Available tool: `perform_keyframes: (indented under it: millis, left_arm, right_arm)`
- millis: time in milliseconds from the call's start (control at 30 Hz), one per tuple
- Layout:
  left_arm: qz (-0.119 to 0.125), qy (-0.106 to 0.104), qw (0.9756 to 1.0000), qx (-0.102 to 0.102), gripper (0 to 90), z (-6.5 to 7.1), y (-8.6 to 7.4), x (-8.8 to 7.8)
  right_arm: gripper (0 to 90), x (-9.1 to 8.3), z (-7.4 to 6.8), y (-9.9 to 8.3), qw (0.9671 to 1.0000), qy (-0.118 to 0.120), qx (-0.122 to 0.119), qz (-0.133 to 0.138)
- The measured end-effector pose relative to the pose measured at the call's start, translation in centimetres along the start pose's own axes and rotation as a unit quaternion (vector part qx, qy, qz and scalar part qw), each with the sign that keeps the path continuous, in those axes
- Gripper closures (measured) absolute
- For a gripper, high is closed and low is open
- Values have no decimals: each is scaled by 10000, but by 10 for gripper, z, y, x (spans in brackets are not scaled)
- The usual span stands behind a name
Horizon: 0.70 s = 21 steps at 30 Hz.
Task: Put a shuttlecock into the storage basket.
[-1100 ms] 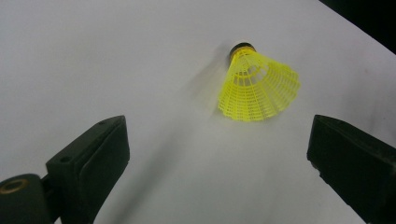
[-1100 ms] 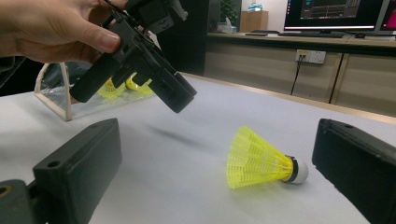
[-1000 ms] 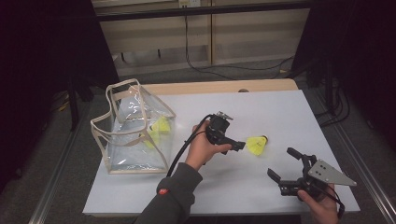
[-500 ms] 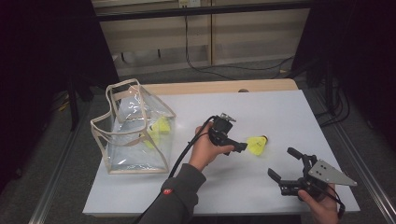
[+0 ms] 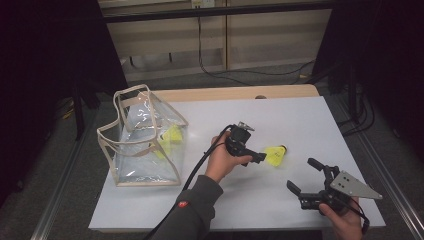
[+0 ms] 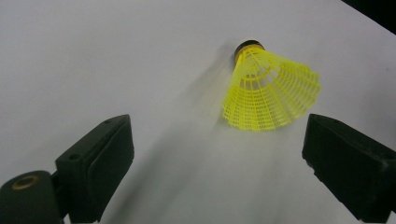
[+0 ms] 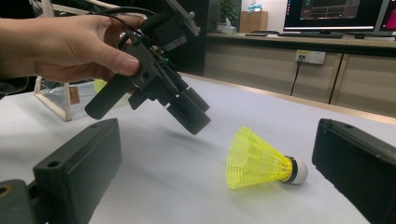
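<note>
1. A yellow shuttlecock (image 5: 274, 155) lies on its side on the white desk (image 5: 280, 115), roughly at the middle right of the surface, with its rounded cork end pointing away from the person.
2. The left gripper (image 5: 260, 158) is held in the person's left hand (image 5: 220, 159), angled down toward the shuttlecock, its tips just beside the open skirt and above the desk.
3. In the left gripper view the jaws stand wide apart with nothing between them; the shuttlecock (image 6: 268, 88) sits ahead of them, nearer the right-hand jaw, not touching either.
4. The right gripper (image 5: 305, 176) is low at the near right corner of the desk, held in the person's right hand (image 5: 345, 224), with the grey three-cornered plate on top of it.
5. Its jaws are also spread and hold nothing; in the right gripper view the shuttlecock (image 7: 261, 160) lies on the desk between them but farther off, cork end to the right.
6. That same view shows the left gripper (image 7: 187, 112) hanging over the desk just left of the shuttlecock's skirt.
7. A clear bag (image 5: 142, 137) with beige trim stands at the left side of the desk, well apart from the grippers, with more yellow shuttlecocks (image 5: 169, 140) inside it.
</note>
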<state>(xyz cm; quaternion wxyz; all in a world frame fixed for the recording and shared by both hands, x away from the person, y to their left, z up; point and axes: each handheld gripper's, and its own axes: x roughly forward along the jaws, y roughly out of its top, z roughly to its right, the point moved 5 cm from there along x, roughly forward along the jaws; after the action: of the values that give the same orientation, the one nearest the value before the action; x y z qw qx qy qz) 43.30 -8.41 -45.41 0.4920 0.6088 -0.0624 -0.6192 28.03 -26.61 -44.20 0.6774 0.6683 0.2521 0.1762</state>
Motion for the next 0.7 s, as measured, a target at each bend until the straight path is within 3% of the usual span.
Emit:
perform_keyframes:
  millis: [700]
  left_arm:
    - [139, -27, 9997, 184, 188, -2, 3, 15]
  right_arm:
    - [12, 0, 0, 0, 10000, 17, 18, -2]
